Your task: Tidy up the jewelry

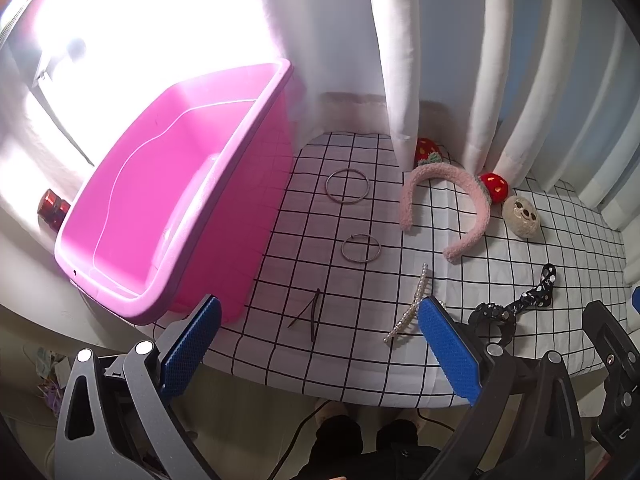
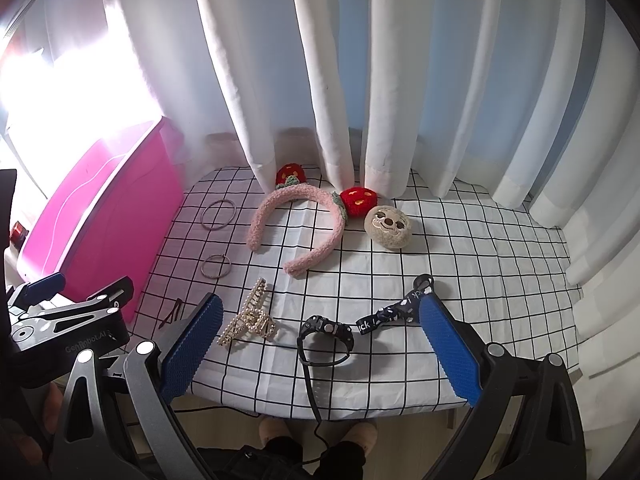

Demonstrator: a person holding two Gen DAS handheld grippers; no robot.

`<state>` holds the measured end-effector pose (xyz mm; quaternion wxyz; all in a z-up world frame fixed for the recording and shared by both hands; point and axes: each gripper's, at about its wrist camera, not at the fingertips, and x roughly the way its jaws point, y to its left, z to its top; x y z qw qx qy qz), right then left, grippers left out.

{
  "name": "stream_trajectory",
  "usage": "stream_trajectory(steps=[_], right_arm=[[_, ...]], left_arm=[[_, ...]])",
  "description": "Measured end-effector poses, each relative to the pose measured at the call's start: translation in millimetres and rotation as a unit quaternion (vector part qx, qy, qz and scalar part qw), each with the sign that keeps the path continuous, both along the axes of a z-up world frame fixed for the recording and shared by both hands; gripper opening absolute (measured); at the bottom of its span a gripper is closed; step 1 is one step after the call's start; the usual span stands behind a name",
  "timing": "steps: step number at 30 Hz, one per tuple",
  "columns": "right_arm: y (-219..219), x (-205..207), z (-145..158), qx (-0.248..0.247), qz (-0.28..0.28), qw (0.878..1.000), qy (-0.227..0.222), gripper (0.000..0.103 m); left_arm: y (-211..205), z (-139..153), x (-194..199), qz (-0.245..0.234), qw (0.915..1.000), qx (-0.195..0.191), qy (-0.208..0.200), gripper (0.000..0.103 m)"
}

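Observation:
An empty pink bin (image 1: 168, 196) stands at the table's left, also in the right wrist view (image 2: 100, 220). On the checked cloth lie two metal hoops (image 1: 347, 186) (image 1: 361, 249), dark hairpins (image 1: 310, 314), a pearl claw clip (image 2: 250, 318), a pink fluffy headband with red strawberries (image 2: 296, 224), a sloth-face plush clip (image 2: 387, 221) and a black patterned strap with a ring (image 2: 332, 334). My left gripper (image 1: 320, 344) is open and empty over the front edge near the hairpins. My right gripper (image 2: 320, 344) is open and empty above the strap.
White curtains (image 2: 340, 80) hang along the table's back edge and touch the headband. A red object (image 1: 52, 206) lies left of the bin. A dark cable (image 2: 312, 392) hangs over the table's front edge. The left gripper's body shows at the right wrist view's left side (image 2: 68, 328).

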<state>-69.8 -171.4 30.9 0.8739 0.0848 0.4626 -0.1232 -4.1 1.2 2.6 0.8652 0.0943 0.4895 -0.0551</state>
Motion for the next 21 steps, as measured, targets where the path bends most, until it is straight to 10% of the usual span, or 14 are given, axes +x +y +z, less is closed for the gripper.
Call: stream_trajectory(steps=[21], right_arm=[[-1.1, -0.3, 2.8, 0.000, -0.004, 1.000, -0.005, 0.094]], left_arm=[[0.3, 3.1, -1.7, 0.000, 1.0000, -0.001, -0.003, 0.097]])
